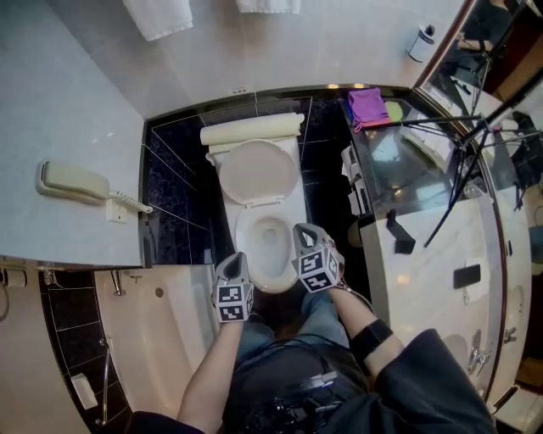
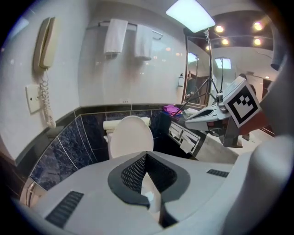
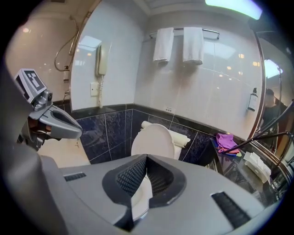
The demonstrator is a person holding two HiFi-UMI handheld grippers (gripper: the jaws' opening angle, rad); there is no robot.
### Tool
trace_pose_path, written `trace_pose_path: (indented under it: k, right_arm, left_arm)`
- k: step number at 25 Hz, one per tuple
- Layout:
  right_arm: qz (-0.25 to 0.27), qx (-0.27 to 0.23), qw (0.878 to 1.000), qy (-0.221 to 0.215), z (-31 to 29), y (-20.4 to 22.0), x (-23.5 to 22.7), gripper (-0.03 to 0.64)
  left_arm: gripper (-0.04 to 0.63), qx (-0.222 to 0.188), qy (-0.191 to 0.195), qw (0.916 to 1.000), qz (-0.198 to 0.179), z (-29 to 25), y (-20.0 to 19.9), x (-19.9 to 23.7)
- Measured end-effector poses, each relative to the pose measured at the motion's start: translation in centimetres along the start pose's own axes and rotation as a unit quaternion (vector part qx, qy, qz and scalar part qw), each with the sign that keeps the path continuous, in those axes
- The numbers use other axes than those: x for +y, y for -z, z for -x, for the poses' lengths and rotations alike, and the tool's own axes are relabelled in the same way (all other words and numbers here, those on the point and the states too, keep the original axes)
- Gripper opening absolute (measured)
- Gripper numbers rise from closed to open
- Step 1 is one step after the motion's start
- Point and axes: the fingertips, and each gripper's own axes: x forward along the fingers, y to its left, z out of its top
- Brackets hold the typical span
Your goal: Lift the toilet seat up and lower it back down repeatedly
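Count: 1 toilet [image 1: 257, 172], 2 white towels [image 3: 163, 44], 1 wall phone [image 1: 75, 182], 1 purple cloth [image 1: 367, 106], 1 pump btl [image 1: 422, 42].

In the head view the left gripper [image 1: 237, 259] and the right gripper [image 1: 304, 232] cover the front rim of the toilet bowl [image 1: 268, 239], and the top edge cuts off the two towels [image 1: 161, 17]. In each gripper view the gripper's own grey body hides the bowl below the raised lid [image 2: 131, 136], and whether the seat is up with it cannot be told. The print on the wall bottle [image 3: 251, 100] is too small to read.
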Motion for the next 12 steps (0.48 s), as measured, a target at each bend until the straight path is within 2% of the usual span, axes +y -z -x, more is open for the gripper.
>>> trace_pose_path:
  k: [6,12]
  right_arm:
    - [-0.022,-0.022,0.999,0.005,3.1,-2.3,-1.2,0.018]
    - [-0.028,-0.02,0.999,0.002,3.5,-1.2,-1.0,0.018]
  left_arm:
    - [0.0,-0.036,0.0,0.9994,0.004,2.5,-3.7,-0.9]
    - [0.0,-0.038,-0.002,0.9993,0.0,3.9,-3.8,-0.6]
